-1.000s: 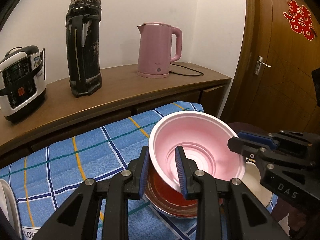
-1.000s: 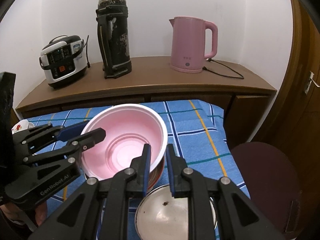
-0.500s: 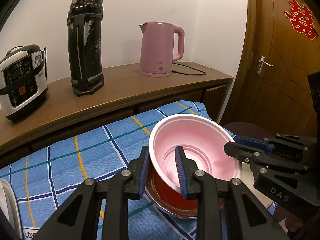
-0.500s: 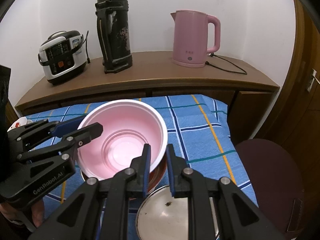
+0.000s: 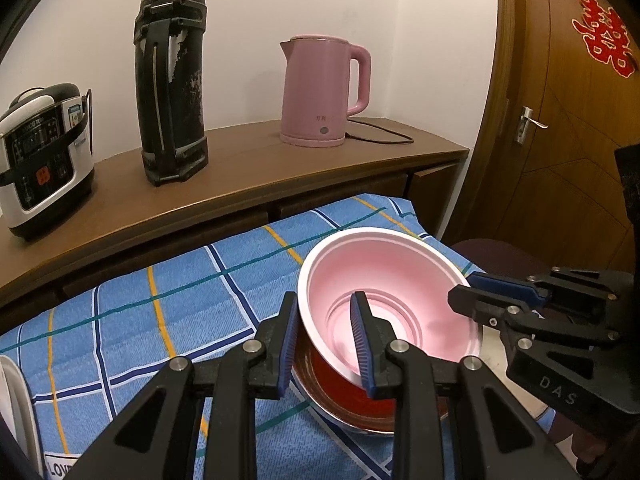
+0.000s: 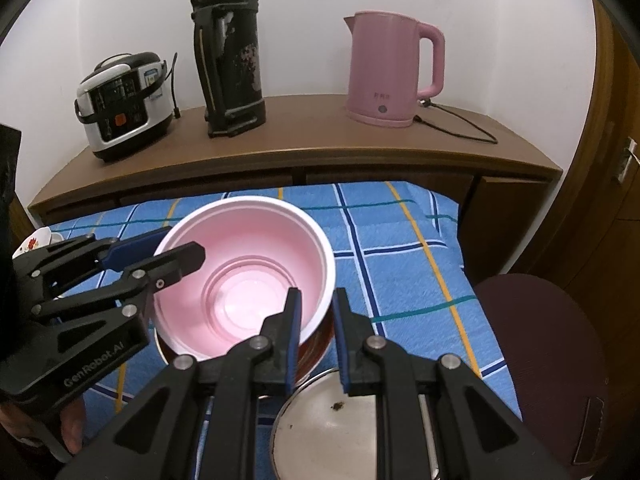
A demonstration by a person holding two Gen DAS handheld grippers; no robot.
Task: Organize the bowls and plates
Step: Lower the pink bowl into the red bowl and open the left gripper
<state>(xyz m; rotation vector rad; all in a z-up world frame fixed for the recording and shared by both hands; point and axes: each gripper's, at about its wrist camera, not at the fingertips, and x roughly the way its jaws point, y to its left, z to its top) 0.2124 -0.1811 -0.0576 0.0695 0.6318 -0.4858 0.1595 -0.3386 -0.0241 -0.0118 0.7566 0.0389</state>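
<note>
- Bowls, three counted: one pink bowl (image 5: 394, 300), one red bowl (image 5: 340, 390) beneath it, one steel bowl (image 6: 340, 428) just beside the pair at 6 o'clock in the right wrist view.
- Tools, two counted: left tool (image 5: 326, 344), right tool (image 6: 316, 332).
- Pink bowl: white rim, pale pink inside with stepped rings at the base; sits tilted inside the red bowl, on the blue plaid cloth (image 5: 160, 312) of the worktop.
- Left tool: pinches the pink bowl's near wall, one finger inside, one outside.
- Right tool: straddles the opposite rim, one finger inside, one outside; whether its pads touch the wall I cannot tell.
- Steel bowl: shiny inside with a small dark speck; its near part is hidden behind the right tool.
- Wooden sideboard (image 6: 304, 152) at 12 o'clock carries one rice cooker (image 6: 124, 106), one tall black flask (image 6: 232, 52), one pink kettle (image 6: 390, 68) with its cord.
- One floral cup (image 6: 34, 242) at 9 o'clock, partly hidden by the left tool.
- One dark maroon stool (image 6: 540, 340) at 4 o'clock, off the cloth.
- Wooden door (image 5: 568, 128) with red paper-cut (image 5: 606, 36) at 2 o'clock in the left wrist view.
</note>
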